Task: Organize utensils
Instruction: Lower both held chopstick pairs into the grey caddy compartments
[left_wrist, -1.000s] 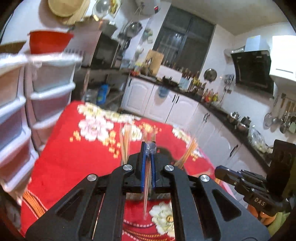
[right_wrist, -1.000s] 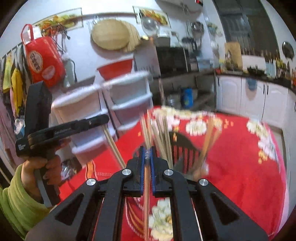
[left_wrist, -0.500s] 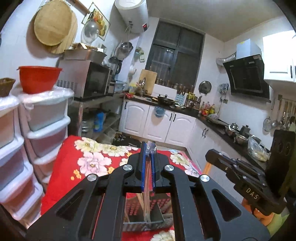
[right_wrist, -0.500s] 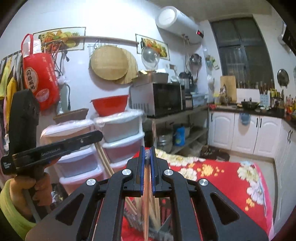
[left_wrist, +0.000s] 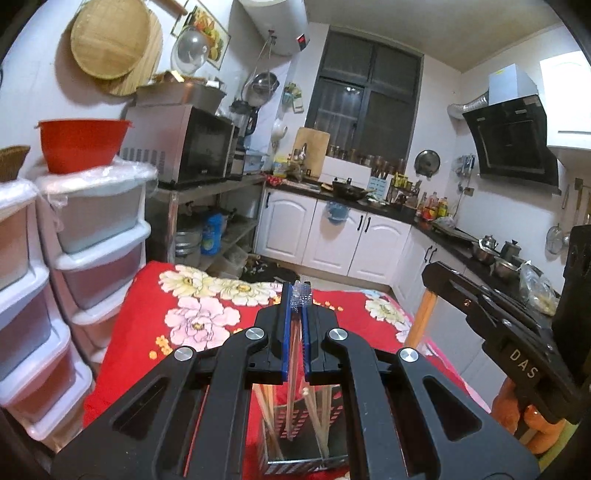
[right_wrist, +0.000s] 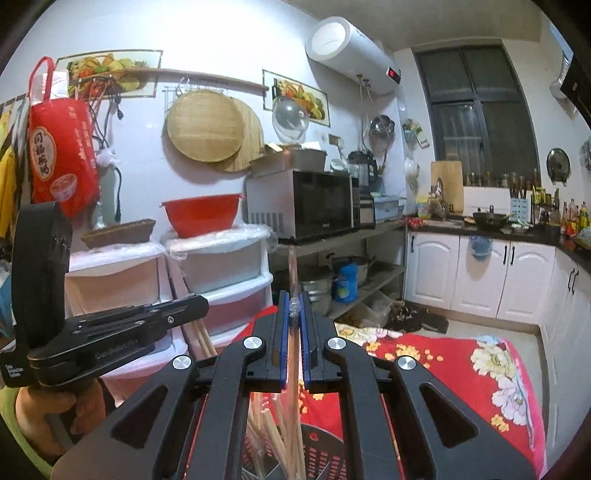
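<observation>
My left gripper (left_wrist: 297, 292) is shut on a thin chopstick in a clear plastic sleeve (left_wrist: 300, 295), which hangs down between the blue pads. Below it a dark perforated utensil holder (left_wrist: 284, 463) holds several wooden chopsticks (left_wrist: 322, 417). My right gripper (right_wrist: 293, 300) is shut on another sleeved chopstick (right_wrist: 292, 266) that pokes up past its tips, above the same holder (right_wrist: 321, 452). In the left wrist view, the right gripper (left_wrist: 430, 273) sits to the right, a wooden stick below it. In the right wrist view, a hand (right_wrist: 44, 413) holds the left gripper (right_wrist: 201, 307).
A red floral cloth (left_wrist: 155, 317) covers the table. Stacked plastic drawers (left_wrist: 96, 236) with a red bowl (left_wrist: 79, 146) on top stand close on the left. A microwave (left_wrist: 184, 144) and shelf stand behind; white cabinets (left_wrist: 332, 240) run along the far wall.
Both grippers rose and tipped upward with their chopsticks still gripped. The views swung from the red cloth to the kitchen walls, and the holder now lies beneath the jaws.
</observation>
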